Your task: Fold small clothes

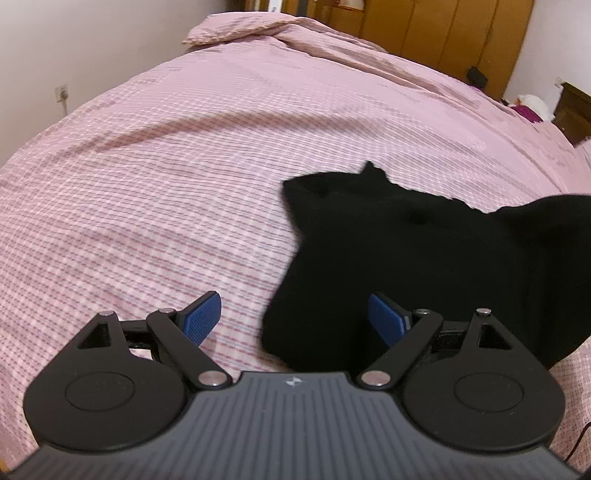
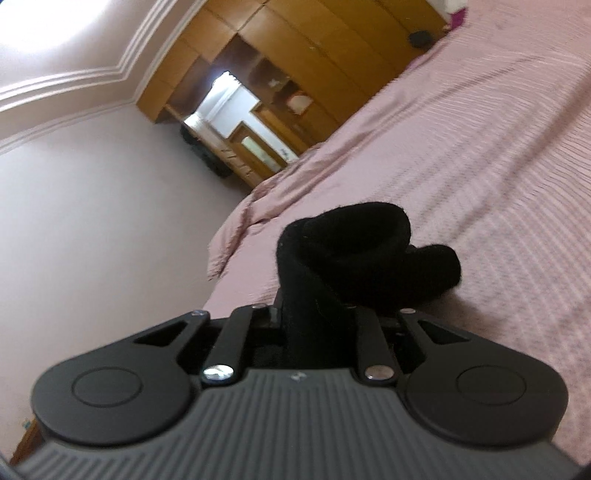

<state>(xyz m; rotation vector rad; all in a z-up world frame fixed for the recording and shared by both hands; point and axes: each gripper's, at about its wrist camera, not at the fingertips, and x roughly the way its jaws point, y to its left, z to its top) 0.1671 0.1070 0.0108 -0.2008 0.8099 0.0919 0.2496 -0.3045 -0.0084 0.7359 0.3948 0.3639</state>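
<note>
Left wrist view: the left gripper [image 1: 293,317] stands spread wide with nothing between its blue pads [image 1: 202,316]. A black garment [image 1: 424,258] lies on the pink checked bedspread [image 1: 166,184] ahead and to its right, its near edge behind the right pad. A wooden wardrobe [image 1: 443,33] stands beyond.

Right wrist view: the right gripper [image 2: 314,314] is clamped on the black garment [image 2: 351,251], bunched and lifted above the bedspread [image 2: 498,184]. Wardrobe [image 2: 295,48] and pale wall [image 2: 92,203] lie behind.
</note>
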